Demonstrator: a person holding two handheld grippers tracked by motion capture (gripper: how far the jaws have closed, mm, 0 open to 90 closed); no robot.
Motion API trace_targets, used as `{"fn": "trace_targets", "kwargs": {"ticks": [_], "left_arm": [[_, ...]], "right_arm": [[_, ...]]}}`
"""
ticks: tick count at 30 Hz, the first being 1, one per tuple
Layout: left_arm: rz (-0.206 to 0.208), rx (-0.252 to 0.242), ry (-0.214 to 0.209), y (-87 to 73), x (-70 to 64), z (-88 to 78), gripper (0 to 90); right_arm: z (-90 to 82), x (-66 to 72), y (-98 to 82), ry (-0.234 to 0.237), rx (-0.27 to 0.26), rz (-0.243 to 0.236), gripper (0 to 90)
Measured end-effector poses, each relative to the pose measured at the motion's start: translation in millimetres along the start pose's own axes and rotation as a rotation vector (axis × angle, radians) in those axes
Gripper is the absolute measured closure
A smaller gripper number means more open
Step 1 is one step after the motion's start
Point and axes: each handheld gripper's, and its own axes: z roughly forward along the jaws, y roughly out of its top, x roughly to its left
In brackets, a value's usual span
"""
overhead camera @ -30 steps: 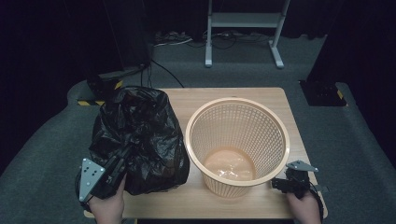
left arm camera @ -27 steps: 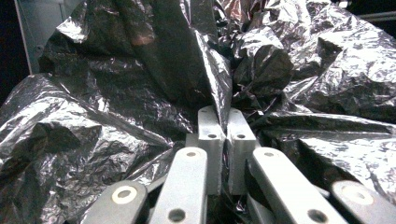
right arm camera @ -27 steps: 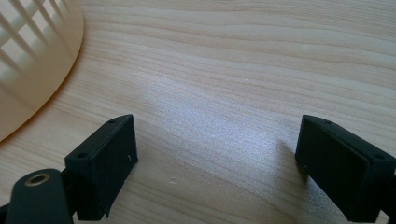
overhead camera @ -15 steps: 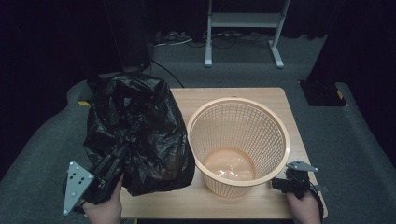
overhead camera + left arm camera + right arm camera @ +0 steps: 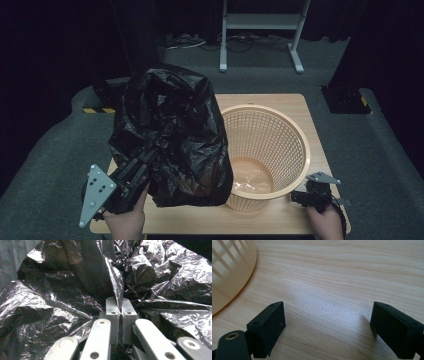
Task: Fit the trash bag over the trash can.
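the left gripper (image 5: 142, 167) was clenched on a fold of the black bag (image 5: 172, 135); in the left gripper view its jaws stood pressed together with a ridge of crinkled plastic pinched between them (image 5: 119, 312). the bag hung bulky and crumpled over the left half of the wooden table (image 5: 295, 107), its right side touching or overlapping the rim of the basket (image 5: 280, 145). whether the bag's bottom rested on the table could not be told. the basket, a pale orange plastic one with latticed walls, stood upright on the right half of the table, open at the top. the right gripper (image 5: 307, 196) lay low at the table's near right corner, just beside the basket's base. in the right gripper view its jaws were spread wide and released (image 5: 328, 326), with bare wood between them and the basket wall (image 5: 229, 277) at the upper left.
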Motion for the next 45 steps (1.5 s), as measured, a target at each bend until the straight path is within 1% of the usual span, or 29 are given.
{"fn": "trace_targets", "kwargs": {"ticks": [8,13,17,20,25,26,27,33,37,41,45], "left_arm": [[0.003,-0.006,-0.077,7.9,-20.2,19.2,87.0],[0.01,-0.003,-0.118,10.9,-31.7,29.9,87.0],[0.025,-0.002,-0.149,14.6,-41.2,38.5,87.0],[0.032,0.0,-0.166,16.5,-46.1,43.2,87.0],[0.027,0.0,-0.185,18.5,-52.7,50.3,87.0],[0.034,0.0,-0.191,19.2,-54.4,52.6,87.0],[0.031,0.001,-0.195,19.6,-55.9,54.2,87.0],[0.054,0.031,-0.224,23.4,-66.5,72.4,87.0],[0.06,0.05,-0.246,25.5,-76.4,86.1,86.9],[0.087,0.07,-0.27,28.2,-86.8,99.1,86.7],[0.108,0.091,-0.291,29.3,-94.2,109.7,86.5]], "right_arm": [[0.0,0.0,0.0,0.0,0.0,0.0,12.5],[0.0,0.0,0.0,0.0,0.0,0.0,12.5],[0.0,0.0,0.0,0.0,0.0,0.0,12.6],[0.0,0.0,0.0,0.0,0.0,0.0,12.5],[0.0,0.0,0.0,0.0,0.0,0.0,12.5],[0.0,0.0,0.0,0.0,0.0,0.0,12.5],[0.0,0.0,0.0,0.0,0.0,0.0,12.6],[0.0,0.1,0.0,0.002,0.0,0.0,12.5],[0.1,0.1,0.0,0.003,-0.001,-0.002,12.5],[0.0,0.1,0.0,0.004,0.0,0.0,12.6],[0.1,0.0,0.0,0.004,-0.001,-0.001,12.6]]}}
